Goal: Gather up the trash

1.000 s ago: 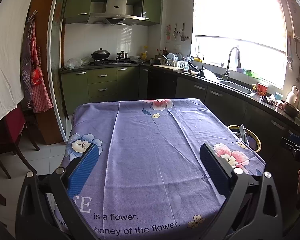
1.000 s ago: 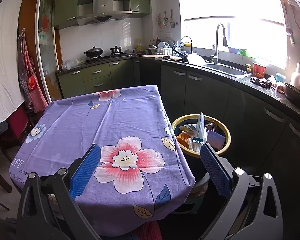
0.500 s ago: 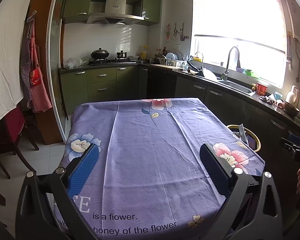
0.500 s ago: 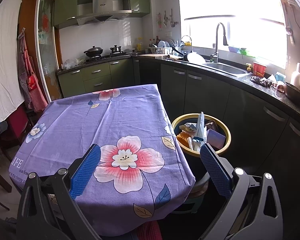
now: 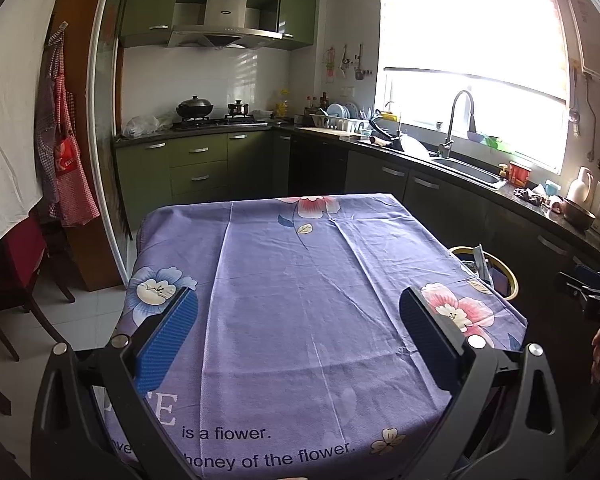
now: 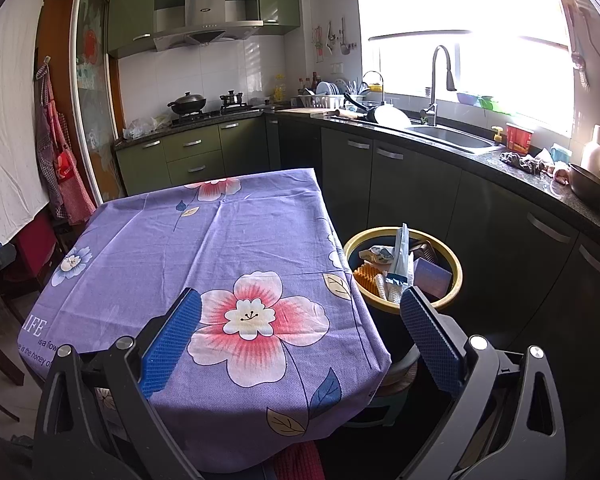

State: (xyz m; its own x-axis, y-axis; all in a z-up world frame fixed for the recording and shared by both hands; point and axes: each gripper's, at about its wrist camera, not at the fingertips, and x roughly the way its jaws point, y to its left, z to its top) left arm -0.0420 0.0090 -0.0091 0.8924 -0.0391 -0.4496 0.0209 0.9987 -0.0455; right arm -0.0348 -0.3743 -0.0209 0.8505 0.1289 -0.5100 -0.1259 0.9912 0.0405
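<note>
Nothing of substance had shifted over the last second: both views kept almost the same framing, with only the slightest drift, and the purple flowered tablecloth (image 5: pixel 300 300) lay as bare as before. That stillness suggested the collecting was finished, or nearly so, since no loose trash showed on the cloth.

The trash sat in the round yellow-rimmed dark bin (image 6: pixel 454 280), just beside the table's right edge: a pale blue-white wrapper (image 6: pixel 400 256) standing upright, an orange ridged piece (image 6: pixel 366 274), and a lilac box (image 6: pixel 432 278). What lay deeper in the bin could not be made out.

The left gripper (image 5: pixel 298 310) hovered above the near end of the cloth with its blue-padded fingers spread wide, holding and touching nothing. The right gripper (image 6: pixel 300 310) was equally wide apart and empty over the table's near right corner, its right finger (image 6: pixel 428 328) overlapping the bin's rim in the picture.
</note>
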